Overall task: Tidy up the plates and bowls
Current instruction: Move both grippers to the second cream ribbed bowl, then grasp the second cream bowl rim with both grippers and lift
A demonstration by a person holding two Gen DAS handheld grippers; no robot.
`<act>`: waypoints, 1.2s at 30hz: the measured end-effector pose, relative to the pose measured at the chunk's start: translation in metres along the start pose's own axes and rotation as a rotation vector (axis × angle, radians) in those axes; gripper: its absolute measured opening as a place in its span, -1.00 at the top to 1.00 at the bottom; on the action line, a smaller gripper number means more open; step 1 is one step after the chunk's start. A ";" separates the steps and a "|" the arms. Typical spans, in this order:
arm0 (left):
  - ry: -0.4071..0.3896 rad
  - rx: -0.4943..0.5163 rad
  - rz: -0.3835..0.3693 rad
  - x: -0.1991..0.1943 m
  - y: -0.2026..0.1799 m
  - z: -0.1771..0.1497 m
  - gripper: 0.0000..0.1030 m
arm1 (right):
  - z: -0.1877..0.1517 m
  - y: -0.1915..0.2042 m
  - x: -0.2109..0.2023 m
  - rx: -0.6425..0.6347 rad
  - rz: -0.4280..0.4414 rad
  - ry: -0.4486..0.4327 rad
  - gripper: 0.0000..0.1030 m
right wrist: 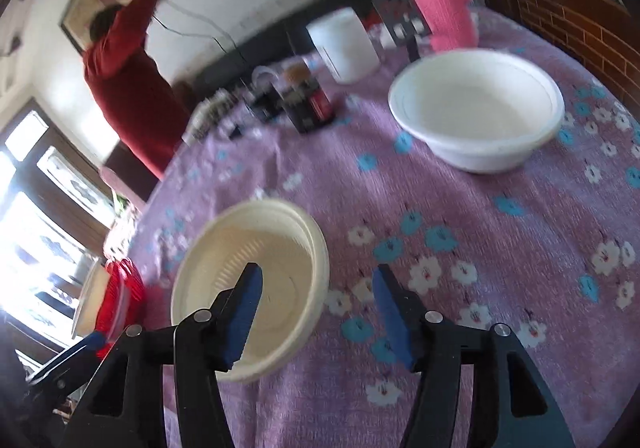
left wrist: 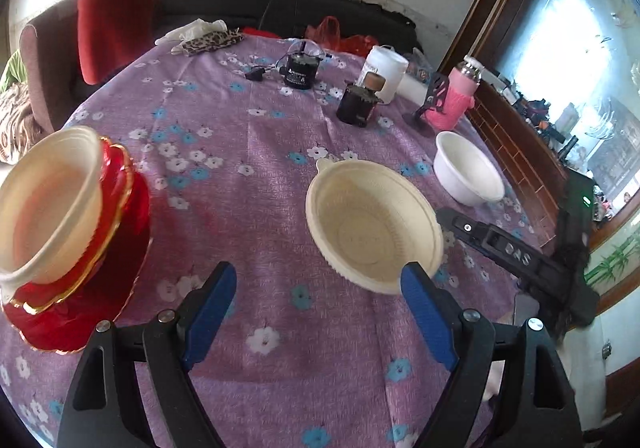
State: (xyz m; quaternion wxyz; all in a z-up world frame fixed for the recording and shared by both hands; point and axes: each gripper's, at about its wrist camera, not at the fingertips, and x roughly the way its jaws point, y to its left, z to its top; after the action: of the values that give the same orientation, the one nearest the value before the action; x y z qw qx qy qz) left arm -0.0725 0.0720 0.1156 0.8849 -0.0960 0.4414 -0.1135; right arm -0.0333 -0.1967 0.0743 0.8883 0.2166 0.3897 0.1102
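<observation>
A cream bowl (left wrist: 374,226) sits on the purple flowered tablecloth (left wrist: 240,135) in the middle; it also shows in the right wrist view (right wrist: 256,280). A white bowl (left wrist: 466,173) stands further right, and shows in the right wrist view (right wrist: 478,109). At the left a cream bowl (left wrist: 48,207) rests in a stack of red plates (left wrist: 104,248). My left gripper (left wrist: 318,296) is open and empty, just in front of the cream bowl. My right gripper (right wrist: 316,302) is open, its left finger (right wrist: 246,312) over the cream bowl's rim. The right gripper's body (left wrist: 516,252) shows at the bowl's right.
At the table's far side stand a dark jar (left wrist: 358,103), a white container (left wrist: 384,71), a pink-sleeved bottle (left wrist: 456,95) and a small black device (left wrist: 298,69). A person in red (right wrist: 128,83) stands beyond the table. A wooden cabinet (left wrist: 520,151) lines the right side.
</observation>
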 end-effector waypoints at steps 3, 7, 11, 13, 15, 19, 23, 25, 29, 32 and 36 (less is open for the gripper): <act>0.008 -0.003 0.030 0.015 -0.001 0.007 -0.62 | -0.005 -0.006 0.005 0.010 -0.008 -0.049 -0.19; 0.030 -0.052 0.035 0.041 0.005 0.016 -0.62 | -0.006 -0.012 0.006 0.030 -0.030 -0.048 -0.19; 0.047 -0.089 0.032 0.068 0.007 0.023 -0.62 | -0.009 -0.004 0.008 -0.009 -0.085 -0.054 -0.11; 0.059 -0.093 0.036 0.078 0.006 0.026 -0.62 | -0.011 -0.004 0.009 -0.010 -0.081 -0.045 -0.06; 0.066 -0.097 0.034 0.088 0.005 0.030 -0.62 | -0.012 -0.003 0.010 -0.009 -0.055 -0.039 -0.03; 0.104 -0.090 0.034 0.107 0.000 0.030 -0.41 | -0.015 0.001 0.016 -0.021 -0.029 -0.007 -0.01; 0.131 -0.033 0.053 0.119 -0.010 0.022 0.29 | -0.018 0.000 0.025 -0.011 -0.010 0.041 0.16; 0.160 -0.028 0.024 0.122 -0.012 0.020 0.68 | -0.019 -0.001 0.027 -0.005 -0.002 0.051 0.32; 0.152 -0.001 0.038 0.121 -0.019 0.018 0.73 | -0.021 0.002 0.029 -0.018 0.000 0.060 0.63; 0.131 0.018 0.051 0.115 -0.022 0.016 0.74 | -0.021 0.005 0.028 -0.029 -0.018 0.049 0.66; 0.110 0.020 0.057 0.107 -0.022 0.016 0.73 | -0.021 0.007 0.026 -0.035 0.000 0.039 0.67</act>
State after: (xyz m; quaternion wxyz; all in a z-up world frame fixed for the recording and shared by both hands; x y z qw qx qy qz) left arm 0.0003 0.0214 0.0494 0.8631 -0.0680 0.4907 -0.0979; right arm -0.0317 -0.1749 0.0484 0.8842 0.1986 0.4050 0.1214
